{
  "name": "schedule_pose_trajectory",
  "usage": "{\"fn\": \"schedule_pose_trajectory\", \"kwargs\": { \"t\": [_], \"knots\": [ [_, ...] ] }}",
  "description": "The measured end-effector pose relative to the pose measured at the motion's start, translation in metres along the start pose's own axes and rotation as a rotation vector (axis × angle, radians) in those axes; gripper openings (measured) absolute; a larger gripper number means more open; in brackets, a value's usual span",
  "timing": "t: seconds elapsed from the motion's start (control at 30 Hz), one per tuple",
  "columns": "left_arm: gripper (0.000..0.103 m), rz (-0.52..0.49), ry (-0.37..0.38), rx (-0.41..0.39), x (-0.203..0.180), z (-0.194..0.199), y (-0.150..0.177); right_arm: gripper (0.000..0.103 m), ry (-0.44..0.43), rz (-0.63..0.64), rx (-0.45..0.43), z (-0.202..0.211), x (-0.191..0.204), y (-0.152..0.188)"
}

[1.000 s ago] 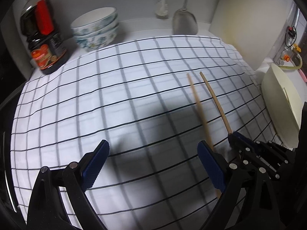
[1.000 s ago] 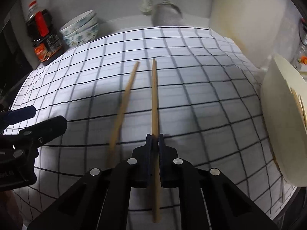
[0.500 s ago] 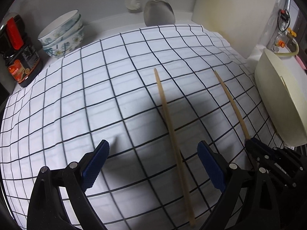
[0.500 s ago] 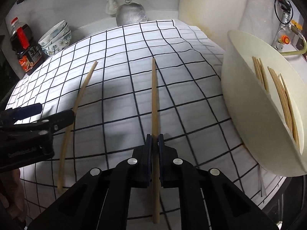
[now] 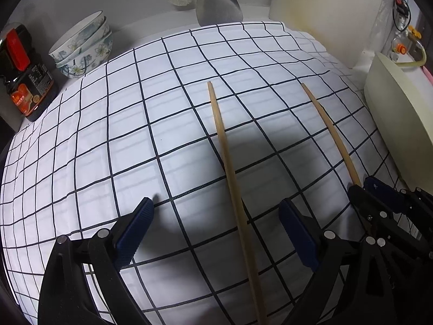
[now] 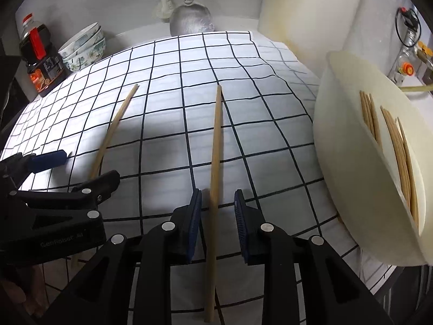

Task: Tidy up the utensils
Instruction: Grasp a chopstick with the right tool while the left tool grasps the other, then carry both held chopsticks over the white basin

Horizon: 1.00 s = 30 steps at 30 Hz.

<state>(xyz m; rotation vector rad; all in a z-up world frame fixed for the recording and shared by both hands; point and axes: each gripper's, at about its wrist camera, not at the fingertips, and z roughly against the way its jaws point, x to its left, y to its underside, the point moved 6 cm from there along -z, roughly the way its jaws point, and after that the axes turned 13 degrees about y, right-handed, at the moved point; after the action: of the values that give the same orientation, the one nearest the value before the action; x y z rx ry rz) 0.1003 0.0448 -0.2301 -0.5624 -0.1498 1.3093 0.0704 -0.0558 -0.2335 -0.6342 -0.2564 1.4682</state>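
Note:
Two wooden chopsticks lie apart on the checked cloth (image 5: 113, 146). The left chopstick (image 5: 227, 162) runs between the jaws of my left gripper (image 5: 216, 235), which stands wide open with neither pad touching it. It appears again as the left chopstick (image 6: 111, 135) in the right wrist view, beside the left gripper (image 6: 81, 168). The right chopstick (image 6: 215, 149) sits between the pads of my right gripper (image 6: 217, 222), whose jaws are opening and do not press it. The right gripper (image 5: 365, 187) also shows at the end of the right chopstick (image 5: 330, 132).
A cream container (image 6: 349, 140) holding several chopsticks stands at the cloth's right edge. At the back left are a dark sauce bottle (image 6: 40, 62) and stacked bowls (image 6: 84, 46). A metal spatula (image 6: 192, 21) and a brush (image 6: 162, 5) hang on the back wall.
My right gripper's pads have parted from the chopstick they were shut on. My left gripper has moved right, so the other chopstick now runs between its open jaws.

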Motion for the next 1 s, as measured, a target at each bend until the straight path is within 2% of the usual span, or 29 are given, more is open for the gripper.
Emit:
{"fn": "schedule_pose_trajectory", "kwargs": {
  "t": [0.1,0.17,0.2,0.23,0.27,0.33,0.53,0.7,0.87,1.0],
  "knots": [
    [0.073,-0.022,0.010,-0.015,-0.006,0.001,-0.002,0.023,-0.010,0.007,0.000,0.000,0.001,-0.002],
    [0.054,-0.034,0.016,-0.017,-0.009,0.004,-0.002,0.017,-0.020,0.019,-0.003,0.000,0.004,-0.002],
    [0.049,-0.034,0.016,-0.019,-0.011,0.004,-0.003,0.012,-0.025,0.027,-0.006,0.001,0.006,-0.002],
    [0.036,-0.036,0.018,-0.021,-0.012,0.005,-0.003,0.007,-0.023,0.034,-0.008,0.001,0.007,-0.002],
    [0.022,-0.039,0.019,-0.021,-0.013,0.005,-0.004,0.007,-0.023,0.040,-0.010,0.001,0.008,-0.003],
    [0.008,-0.045,0.020,-0.016,-0.015,0.004,-0.004,0.006,-0.022,0.046,-0.009,0.001,0.009,-0.003],
    [0.007,-0.011,0.042,0.012,-0.010,0.010,-0.001,0.006,-0.093,-0.015,0.028,0.004,0.003,-0.002],
    [0.007,-0.003,0.050,0.005,-0.012,0.034,0.000,0.006,-0.142,-0.065,0.010,0.029,-0.001,-0.006],
    [0.007,-0.012,0.073,-0.041,-0.028,0.071,-0.014,0.006,-0.188,-0.081,-0.038,0.066,-0.017,-0.016],
    [0.007,-0.050,0.119,-0.098,-0.062,0.097,-0.039,0.006,-0.181,-0.124,-0.089,0.094,-0.055,-0.026]
  ]
}}
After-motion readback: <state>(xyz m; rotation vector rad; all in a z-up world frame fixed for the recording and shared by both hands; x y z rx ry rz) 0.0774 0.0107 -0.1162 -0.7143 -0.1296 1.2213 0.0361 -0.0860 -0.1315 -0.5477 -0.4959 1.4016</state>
